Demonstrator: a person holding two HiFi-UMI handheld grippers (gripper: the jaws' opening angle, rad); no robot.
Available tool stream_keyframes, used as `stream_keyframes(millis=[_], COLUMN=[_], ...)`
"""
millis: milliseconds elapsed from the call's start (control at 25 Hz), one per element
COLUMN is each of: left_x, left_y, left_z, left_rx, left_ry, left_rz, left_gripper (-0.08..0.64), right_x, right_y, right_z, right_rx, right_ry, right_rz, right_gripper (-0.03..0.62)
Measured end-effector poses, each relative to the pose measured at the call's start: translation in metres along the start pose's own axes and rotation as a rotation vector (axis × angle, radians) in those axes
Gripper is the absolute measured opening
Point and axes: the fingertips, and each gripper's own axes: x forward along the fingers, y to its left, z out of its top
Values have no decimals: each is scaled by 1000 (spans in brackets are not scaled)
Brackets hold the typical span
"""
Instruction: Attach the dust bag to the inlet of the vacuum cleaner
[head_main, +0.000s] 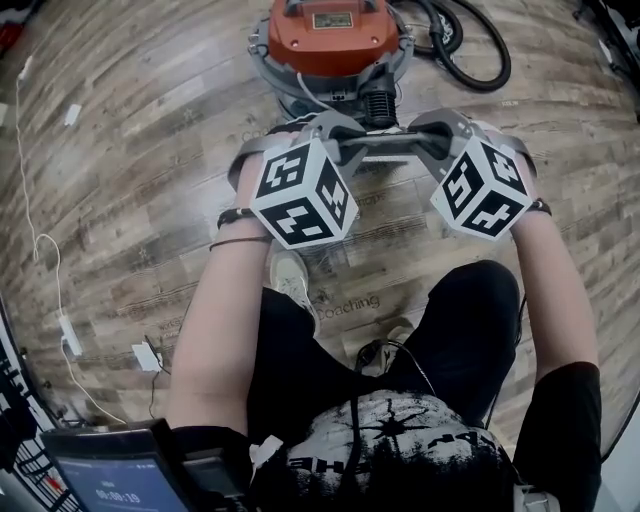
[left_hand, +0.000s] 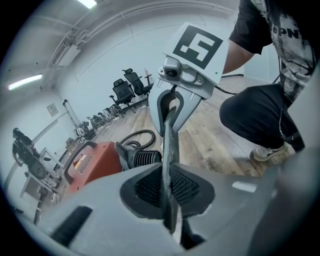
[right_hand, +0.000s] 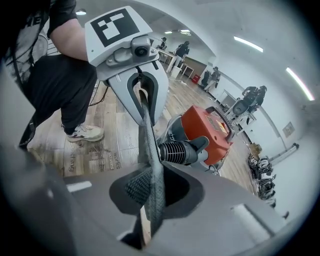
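Observation:
An orange vacuum cleaner stands on the wood floor ahead, its black ribbed inlet facing me. The grey dust bag is stretched between both grippers just in front of the inlet. My left gripper is shut on one end, my right gripper on the other. In the left gripper view the bag runs edge-on from my left gripper to the right one, with the inlet beside it. In the right gripper view the bag sits pinched in my right gripper, beside the inlet.
A black hose coils right of the vacuum. White cables and a power adapter lie on the floor at the left. My shoes stand under the grippers. Office chairs line the far wall.

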Motion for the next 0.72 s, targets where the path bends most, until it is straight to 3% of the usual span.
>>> stream_keyframes(millis=[720], left_x=[28], left_y=[14], left_z=[-26], left_rx=[2], left_ry=[26], left_rz=[-64], left_gripper=[28], right_x=[40], right_y=[-6], right_z=[-11], right_rx=[51], right_ry=[47], right_rz=[12], right_gripper=[34])
